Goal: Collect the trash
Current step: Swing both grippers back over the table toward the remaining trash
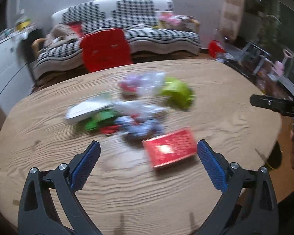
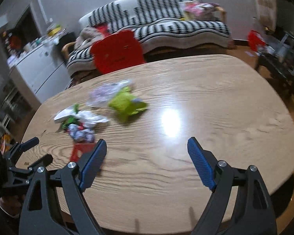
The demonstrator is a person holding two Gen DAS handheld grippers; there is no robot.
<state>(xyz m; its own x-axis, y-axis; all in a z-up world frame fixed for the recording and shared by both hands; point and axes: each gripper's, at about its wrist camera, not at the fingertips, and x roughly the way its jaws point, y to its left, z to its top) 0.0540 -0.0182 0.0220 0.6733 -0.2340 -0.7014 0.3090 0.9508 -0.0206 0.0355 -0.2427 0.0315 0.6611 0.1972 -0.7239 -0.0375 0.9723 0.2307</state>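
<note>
Wooden table (image 1: 225, 101): pale, oval, strong grain; everything below is placed relative to it. A bright glare patch sits on its bare half in the right wrist view.
Sofa (image 1: 156, 33): black-and-white chequered, beyond the table's far edge, against the wall.
White cabinet (image 1: 4, 68): off the table's far-left corner, clutter on top.
Red chair (image 1: 105, 49): plastic back, pushed up to the table's far edge, between table and sofa.
Trash pile (image 1: 119, 115): a loose heap of litter near the table's middle, blurred by motion.
Red box (image 1: 170, 148): flat carton, the piece of trash nearest the table's near edge, lying flat just ahead of the left gripper's fingertips.
White flat packet (image 1: 84, 111): on the left side of the heap, tilted over a green wrapper (image 1: 100, 121).
Lime-green bag (image 1: 176, 94): crumpled, on the far-right side of the heap, slightly apart from the rest.
Clear wrapper (image 1: 147, 82): with pinkish print, at the far side of the heap, next to the lime-green bag.
Blue-and-white crumpled wrapper (image 1: 141, 129): at the heap's near side, touching the red box's far corner.
Left gripper (image 1: 149, 148): above the table's near edge, jaws spread wide, nothing between the blue pads.
Right gripper (image 2: 147, 146): above the near edge, over bare wood to the right of the heap, jaws spread wide and empty.
</note>
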